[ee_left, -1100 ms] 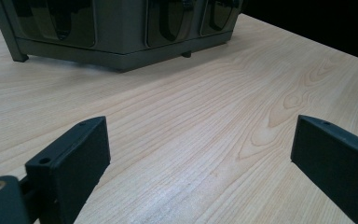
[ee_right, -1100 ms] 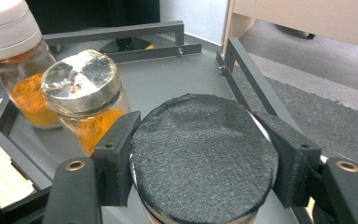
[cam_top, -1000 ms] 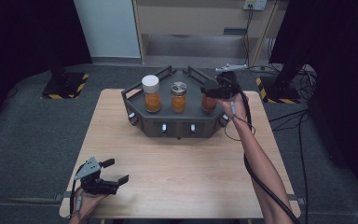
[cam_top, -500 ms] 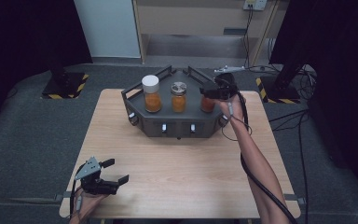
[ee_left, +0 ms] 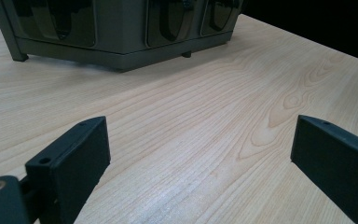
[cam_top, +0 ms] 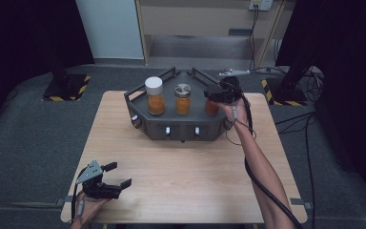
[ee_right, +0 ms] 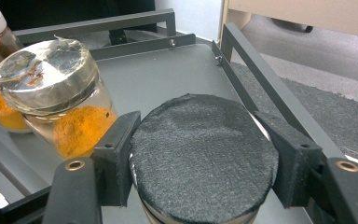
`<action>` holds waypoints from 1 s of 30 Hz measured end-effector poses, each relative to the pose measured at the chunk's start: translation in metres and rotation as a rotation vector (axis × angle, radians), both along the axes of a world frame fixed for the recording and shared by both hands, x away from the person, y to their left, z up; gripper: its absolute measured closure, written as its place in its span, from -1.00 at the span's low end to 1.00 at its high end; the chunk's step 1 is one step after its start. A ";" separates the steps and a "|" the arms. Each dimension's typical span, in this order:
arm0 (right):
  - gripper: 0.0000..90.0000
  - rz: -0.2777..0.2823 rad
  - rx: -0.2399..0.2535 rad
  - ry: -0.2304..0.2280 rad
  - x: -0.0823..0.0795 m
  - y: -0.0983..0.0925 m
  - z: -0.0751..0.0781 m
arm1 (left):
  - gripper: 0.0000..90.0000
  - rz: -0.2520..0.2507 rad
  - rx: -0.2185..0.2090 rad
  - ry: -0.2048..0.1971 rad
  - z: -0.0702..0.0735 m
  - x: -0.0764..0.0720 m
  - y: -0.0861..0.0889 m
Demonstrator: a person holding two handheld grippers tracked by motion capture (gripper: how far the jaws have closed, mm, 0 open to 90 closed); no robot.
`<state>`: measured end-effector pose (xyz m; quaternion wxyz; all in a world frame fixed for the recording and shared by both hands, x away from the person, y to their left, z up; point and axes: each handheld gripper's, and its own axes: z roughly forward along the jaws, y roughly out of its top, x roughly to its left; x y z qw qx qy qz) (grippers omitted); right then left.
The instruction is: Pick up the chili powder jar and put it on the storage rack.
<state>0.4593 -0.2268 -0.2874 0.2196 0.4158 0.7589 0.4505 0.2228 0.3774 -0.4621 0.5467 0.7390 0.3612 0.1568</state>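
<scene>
Wooden table (cam_top: 186, 181) bears three jars: right tongs (ee_right: 200, 154) clamp the black-lidded jar (ee_right: 204, 156), left tongs (ee_left: 200, 154) gape.

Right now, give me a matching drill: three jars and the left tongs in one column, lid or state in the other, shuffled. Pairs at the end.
Things:
1. left jar
2. middle jar
3. right jar
4. left tongs

States:
A. black rough-topped lid, clamped between jaws
B. open, nothing between the jaws, over the table
C. white cap
D. silver foil-like lid

Pairs: 1-C, 2-D, 3-A, 4-B. All three jars stand on the grey tray and hold orange powder. The right tongs grip the right jar's lid.
</scene>
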 end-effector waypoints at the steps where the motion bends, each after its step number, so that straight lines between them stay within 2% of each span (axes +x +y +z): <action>1: -0.23 0.002 -0.002 -0.005 0.000 0.000 -0.001 | -0.92 0.000 0.000 0.000 0.000 0.000 0.000; 8: -0.26 -0.001 0.012 -0.003 0.000 -0.002 -0.002 | -0.92 -0.001 -0.001 -0.001 0.000 0.000 0.000; 10: -0.34 -0.005 0.015 -0.012 -0.001 -0.003 -0.003 | -0.92 -0.001 -0.001 0.001 0.000 0.000 0.000; 15: -0.56 -0.008 0.059 -0.013 -0.004 -0.010 0.000 | -0.92 -0.003 -0.003 0.001 0.000 0.000 0.000; 17: -0.64 -0.026 0.060 -0.030 -0.008 -0.010 0.002 | -0.92 -0.002 -0.004 0.000 0.000 0.000 0.000; 19: -0.69 -0.025 0.091 -0.037 -0.010 -0.014 0.004 | -0.92 -0.003 -0.003 -0.001 0.000 0.000 0.000; 26: -0.72 -0.002 0.083 -0.060 -0.020 -0.018 0.016 | -0.92 -0.004 -0.002 0.000 0.000 0.000 0.000; 30: -0.71 0.015 0.086 -0.084 -0.031 -0.020 0.023 | -0.92 -0.005 -0.003 0.000 0.000 0.001 0.000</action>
